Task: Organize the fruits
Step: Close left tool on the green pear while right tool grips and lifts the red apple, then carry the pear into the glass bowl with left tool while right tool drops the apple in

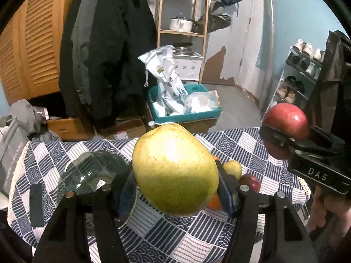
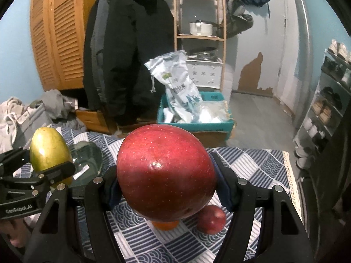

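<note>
My left gripper point(image 1: 175, 184) is shut on a big yellow-green pear point(image 1: 173, 171), held up above the table; in the right wrist view that pear point(image 2: 49, 151) shows at the left. My right gripper point(image 2: 166, 188) is shut on a large red apple point(image 2: 165, 171), also lifted; the same red apple point(image 1: 285, 122) appears at the right of the left wrist view. On the blue-and-white patterned tablecloth point(image 1: 175, 236) below lie a small red apple point(image 2: 211, 220), an orange point(image 2: 165, 224) mostly hidden under the held apple, and a small yellow fruit point(image 1: 233, 168). A clear glass bowl point(image 1: 87, 171) stands at the left.
Beyond the table's far edge stand a teal crate point(image 1: 186, 111) with plastic bags, dark coats point(image 1: 105, 54) on a rack, a wooden shelf point(image 1: 182, 30) with pots, and a shoe rack point(image 1: 300, 74) at the right. A hand point(image 1: 329, 212) grips the right tool.
</note>
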A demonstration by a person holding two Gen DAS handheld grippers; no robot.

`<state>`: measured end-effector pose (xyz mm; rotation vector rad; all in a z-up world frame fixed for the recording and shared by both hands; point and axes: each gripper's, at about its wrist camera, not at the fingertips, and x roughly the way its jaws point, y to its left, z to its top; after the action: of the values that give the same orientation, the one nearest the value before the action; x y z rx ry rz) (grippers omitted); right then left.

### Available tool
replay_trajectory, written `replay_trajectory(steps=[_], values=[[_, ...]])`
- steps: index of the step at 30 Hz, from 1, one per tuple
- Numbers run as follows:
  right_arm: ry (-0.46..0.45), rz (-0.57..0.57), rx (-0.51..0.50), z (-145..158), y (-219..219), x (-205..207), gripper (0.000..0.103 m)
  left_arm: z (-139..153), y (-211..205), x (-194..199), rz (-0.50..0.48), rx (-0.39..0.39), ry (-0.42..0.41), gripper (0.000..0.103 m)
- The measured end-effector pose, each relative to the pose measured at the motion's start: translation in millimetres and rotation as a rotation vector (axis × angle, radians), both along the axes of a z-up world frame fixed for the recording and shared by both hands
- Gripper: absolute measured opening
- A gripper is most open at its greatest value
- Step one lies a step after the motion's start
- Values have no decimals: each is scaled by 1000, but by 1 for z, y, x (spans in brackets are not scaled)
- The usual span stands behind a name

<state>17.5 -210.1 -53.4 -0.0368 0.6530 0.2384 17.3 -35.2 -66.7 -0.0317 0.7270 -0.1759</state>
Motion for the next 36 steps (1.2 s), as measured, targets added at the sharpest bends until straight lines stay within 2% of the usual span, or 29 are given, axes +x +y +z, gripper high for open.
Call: replay_trajectory(steps=[9,18,27,36], values=[[-2,65,8,8,38,10,70,4,34,1,69,-9,-14,67],[23,141,16,5,83,24,70,-6,78,4,159,-29,21,67],[112,223,34,-22,131,52,70,-29,125,12,257,-22,76,67],[253,289,16,-73,181,76,70,-76,172,24,358,-47,203,67]])
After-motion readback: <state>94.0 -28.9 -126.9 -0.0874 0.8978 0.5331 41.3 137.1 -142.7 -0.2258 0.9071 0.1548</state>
